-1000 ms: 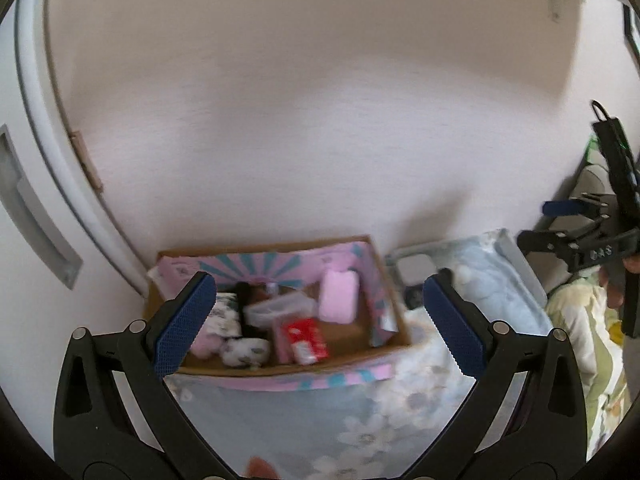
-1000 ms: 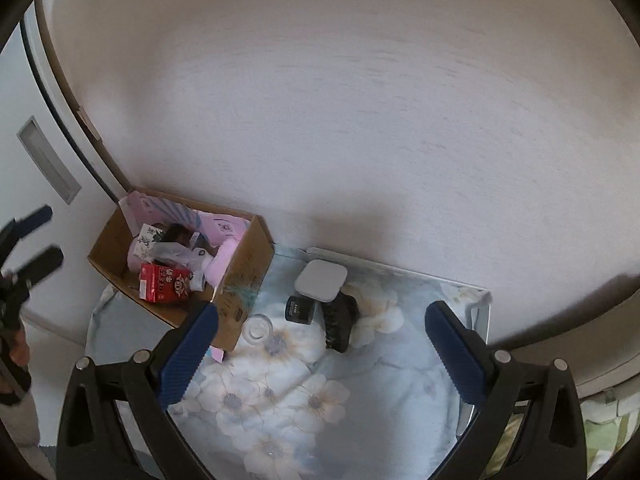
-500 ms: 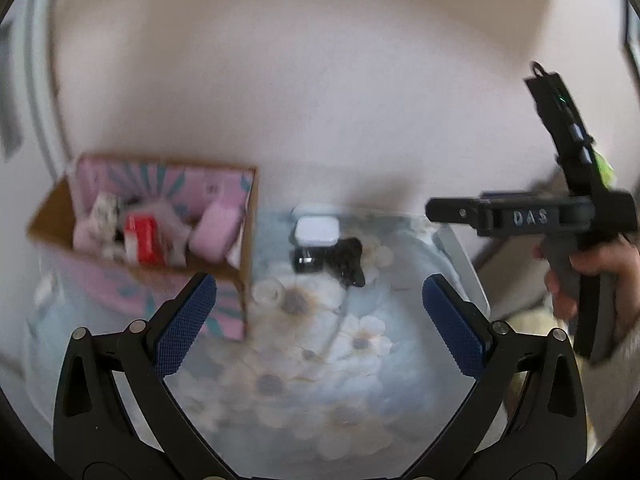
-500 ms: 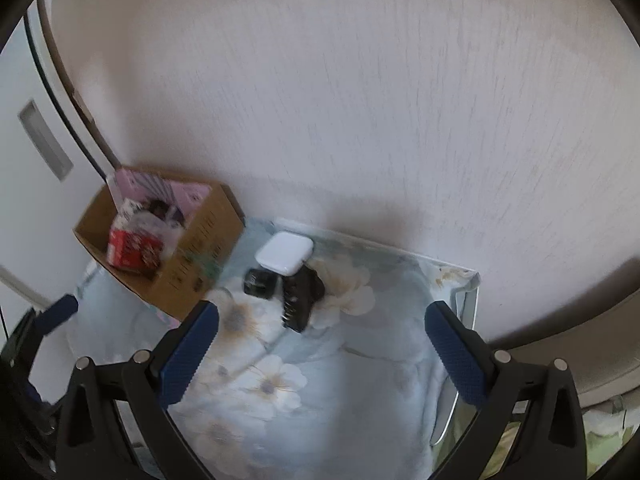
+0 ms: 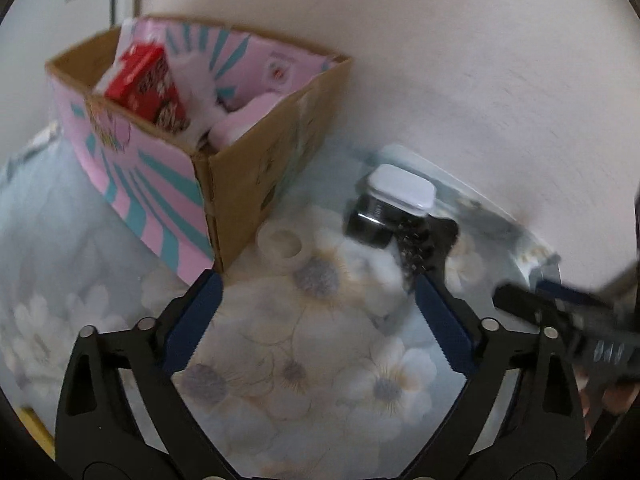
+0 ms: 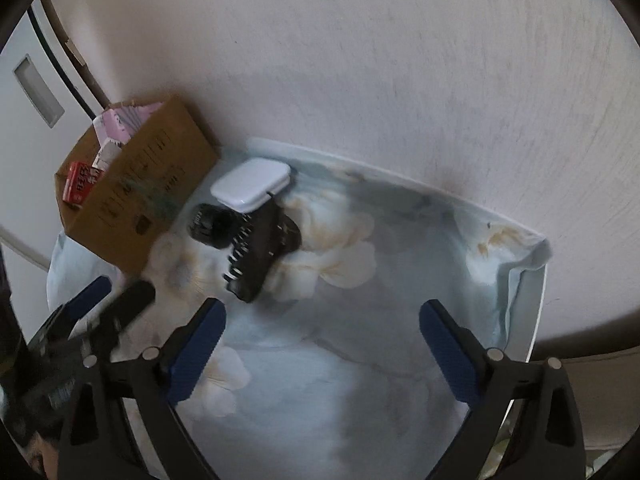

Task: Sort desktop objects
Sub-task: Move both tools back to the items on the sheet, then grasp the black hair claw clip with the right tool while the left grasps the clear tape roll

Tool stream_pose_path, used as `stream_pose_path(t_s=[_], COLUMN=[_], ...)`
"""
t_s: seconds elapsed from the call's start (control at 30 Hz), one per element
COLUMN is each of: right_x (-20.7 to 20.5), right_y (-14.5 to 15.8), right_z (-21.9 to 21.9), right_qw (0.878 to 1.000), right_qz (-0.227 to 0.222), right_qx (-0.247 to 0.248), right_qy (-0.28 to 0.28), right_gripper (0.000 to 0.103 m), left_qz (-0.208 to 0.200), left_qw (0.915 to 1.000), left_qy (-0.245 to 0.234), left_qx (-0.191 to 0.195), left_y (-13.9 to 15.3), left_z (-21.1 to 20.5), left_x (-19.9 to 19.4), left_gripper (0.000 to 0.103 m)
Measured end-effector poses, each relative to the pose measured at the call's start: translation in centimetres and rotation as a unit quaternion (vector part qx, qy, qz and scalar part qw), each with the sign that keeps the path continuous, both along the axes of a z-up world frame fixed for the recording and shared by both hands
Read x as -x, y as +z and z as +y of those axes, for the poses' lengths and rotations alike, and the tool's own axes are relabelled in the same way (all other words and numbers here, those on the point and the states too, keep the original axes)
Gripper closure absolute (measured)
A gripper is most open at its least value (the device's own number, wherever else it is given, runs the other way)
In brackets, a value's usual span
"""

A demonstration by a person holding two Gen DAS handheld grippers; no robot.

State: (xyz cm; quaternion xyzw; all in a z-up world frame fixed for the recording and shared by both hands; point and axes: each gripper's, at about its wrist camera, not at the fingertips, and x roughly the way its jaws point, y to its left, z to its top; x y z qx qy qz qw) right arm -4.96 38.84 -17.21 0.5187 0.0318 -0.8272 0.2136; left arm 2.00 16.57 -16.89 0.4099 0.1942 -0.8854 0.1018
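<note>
On the flowered pale-blue cloth (image 5: 320,360) lie a white tape roll (image 5: 280,246), a black cylinder (image 5: 368,224), a black claw clip (image 5: 428,248) and a white flat case (image 5: 404,190) that rests on them. My left gripper (image 5: 316,292) hovers just short of the roll and clip, its jaws closing with nothing between them. My right gripper (image 6: 322,316) hangs over bare cloth near the claw clip (image 6: 260,252) and white case (image 6: 254,184), its jaws also closing on nothing. Each gripper shows at the edge of the other's view.
A cardboard box (image 5: 256,160) with pink lining stands at the left against the wall, holding a red carton (image 5: 144,84) and several other items. The table's white rim (image 6: 536,320) runs along the right. A white door (image 6: 36,92) is far left.
Both grippers have come down toward the cloth, so the objects look larger. The left view swung from the box to the loose items. The other gripper now shows low in each view.
</note>
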Motion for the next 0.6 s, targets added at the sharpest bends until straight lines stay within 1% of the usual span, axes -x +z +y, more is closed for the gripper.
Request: stream_pose_path(t_s=[0.1,0.17,0.23,0.3,0.33,0.37,0.43,0.47,0.53,0.6], right_x=[-0.1,-0.2,-0.3,-0.1,0.0,0.1,0.3,0.4,0.6,1.0], right_y=[-0.6,-1.1,-1.7,-2.2,-2.4,-2.6,-2.9,-3.0,-3.2,-3.6], right_z=[-0.2,-0.8,-1.5,-1.9,-2.2,-2.4,-2.8,-3.0,-3.5,-3.8], right_qw=[1.000,0.999,0.999,0.998,0.998,0.998,0.997,0.996,0.994,0.992], right_qz=[0.002,0.008,0.017,0.019,0.021,0.023,0.026,0.029,0.036,0.042], right_qx=[0.000,0.001,-0.001,0.008,0.011,0.014,0.018,0.019,0.016,0.017], right_qy=[0.018,0.035,0.046,0.052,0.057,0.062,0.076,0.084,0.103,0.115], right_gripper=[0.006,0.006,0.006,0.006,0.006,0.006,0.006,0.006,0.006,0.006], left_qz=[0.001,-0.005,-0.017,-0.022,-0.031,-0.046,-0.064,-0.079,-0.097,-0.116], left_qw=[0.9987,0.9975,0.9946,0.9921,0.9901,0.9859,0.9803,0.9755,0.9710,0.9661], left_qy=[0.050,0.070,0.103,0.124,0.136,0.159,0.186,0.204,0.218,0.230], left_qx=[-0.006,-0.003,0.001,0.009,0.014,0.021,0.023,0.020,0.015,0.019], left_y=[-0.2,-0.4,-0.7,-0.8,-0.9,-1.1,-1.5,-1.8,-2.1,-2.4], left_z=[-0.7,-0.8,-0.7,-0.5,-0.4,-0.4,-0.6,-0.9,-1.2,-1.4], left_x=[0.7,1.3,1.8,2.0,2.2,2.6,3.2,3.6,4.3,5.1], left_gripper=[0.009,0.009,0.009,0.009,0.009,0.008,0.007,0.007,0.007,0.007])
